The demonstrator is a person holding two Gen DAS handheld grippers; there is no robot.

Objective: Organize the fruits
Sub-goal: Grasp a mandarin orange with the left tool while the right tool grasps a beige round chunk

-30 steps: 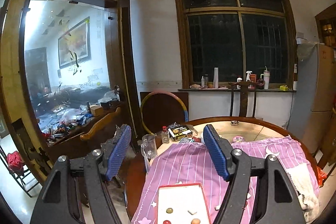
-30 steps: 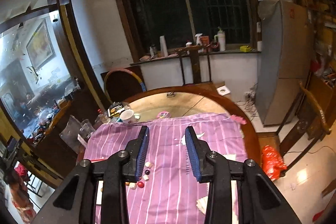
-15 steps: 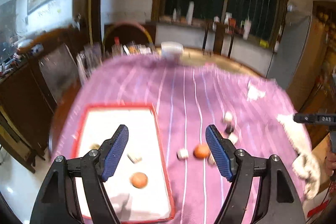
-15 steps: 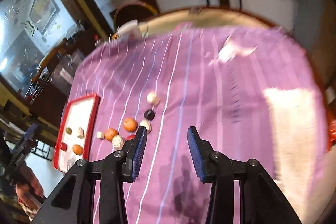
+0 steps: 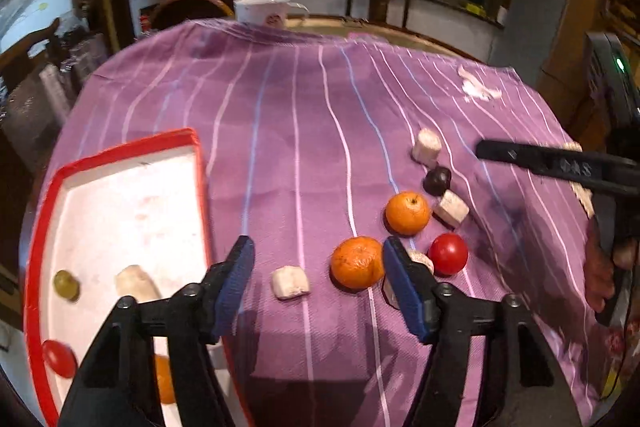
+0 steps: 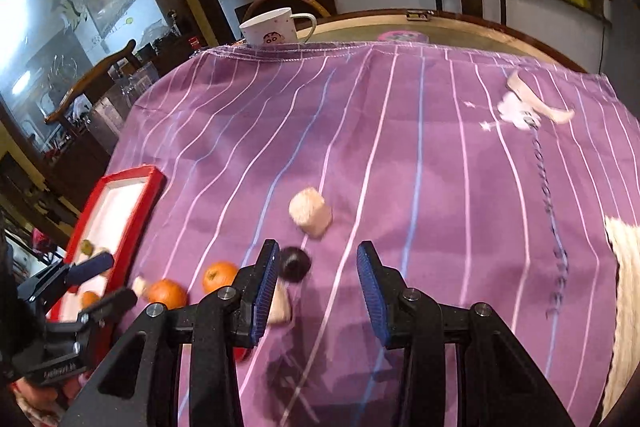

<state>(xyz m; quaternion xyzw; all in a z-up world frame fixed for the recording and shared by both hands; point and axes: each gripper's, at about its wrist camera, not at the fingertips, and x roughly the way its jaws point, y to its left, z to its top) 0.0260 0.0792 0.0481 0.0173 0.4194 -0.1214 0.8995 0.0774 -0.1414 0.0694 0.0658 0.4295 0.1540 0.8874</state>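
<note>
Loose fruit lies on the purple striped cloth (image 5: 304, 131): two oranges (image 5: 357, 262) (image 5: 407, 213), a red tomato (image 5: 448, 253), a dark plum (image 5: 437, 180) and several pale banana pieces (image 5: 290, 281). A red-rimmed white tray (image 5: 52, 187) at left holds a green grape (image 5: 66, 283), a banana piece (image 5: 132, 283), a tomato (image 5: 59, 358) and an orange (image 5: 164, 379). My left gripper (image 5: 318, 281) is open and empty, low over the cloth, with the near orange just inside its right finger. My right gripper (image 6: 316, 291) is open and empty, the plum (image 6: 295, 264) by its left finger.
A white mug (image 6: 272, 29) stands at the cloth's far edge on the round wooden table (image 6: 460, 27). A crumpled white scrap (image 6: 524, 107) lies far right. A cream towel (image 6: 624, 287) hangs at the right edge. Chairs and a cluttered sideboard stand at left.
Both grippers have tilted down and come in low over the cloth, close to the loose fruit. Both stay open and empty.
</note>
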